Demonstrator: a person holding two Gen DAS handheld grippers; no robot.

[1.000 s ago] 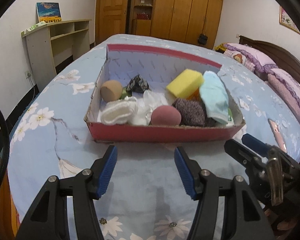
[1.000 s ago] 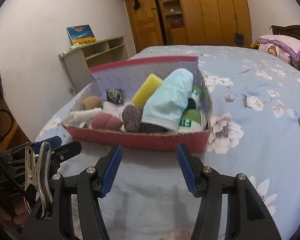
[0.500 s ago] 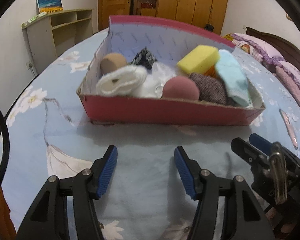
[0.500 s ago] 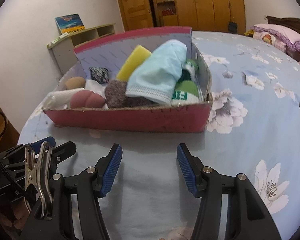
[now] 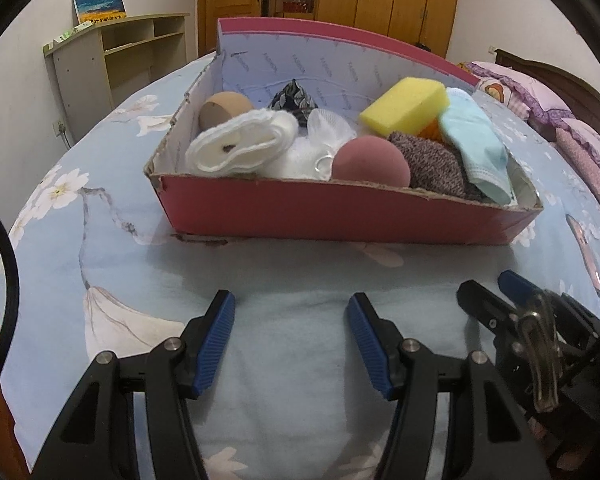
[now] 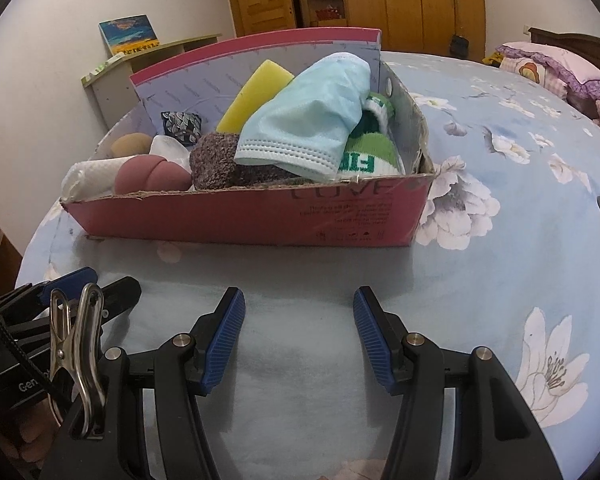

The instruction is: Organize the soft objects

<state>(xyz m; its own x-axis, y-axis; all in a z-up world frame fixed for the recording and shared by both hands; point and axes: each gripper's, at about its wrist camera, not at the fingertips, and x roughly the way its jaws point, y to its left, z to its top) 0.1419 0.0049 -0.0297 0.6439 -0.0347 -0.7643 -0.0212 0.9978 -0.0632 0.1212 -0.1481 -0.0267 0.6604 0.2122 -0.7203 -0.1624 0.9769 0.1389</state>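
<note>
A red cardboard box stands on the floral bed cover, full of soft things: a yellow sponge, a light blue face mask, a pink puff, a tan puff, a white cloth roll, a speckled sock, a patterned dark pouch and a green-white sock. My left gripper is open and empty just before the box's front wall. My right gripper is open and empty beside it.
The bed cover stretches right toward pink pillows. A phone lies on the bed right of the box. A grey shelf unit stands by the left wall; wooden wardrobes are behind.
Both grippers have moved closer to the box and lower, so it looms larger. Both stay open and empty.
</note>
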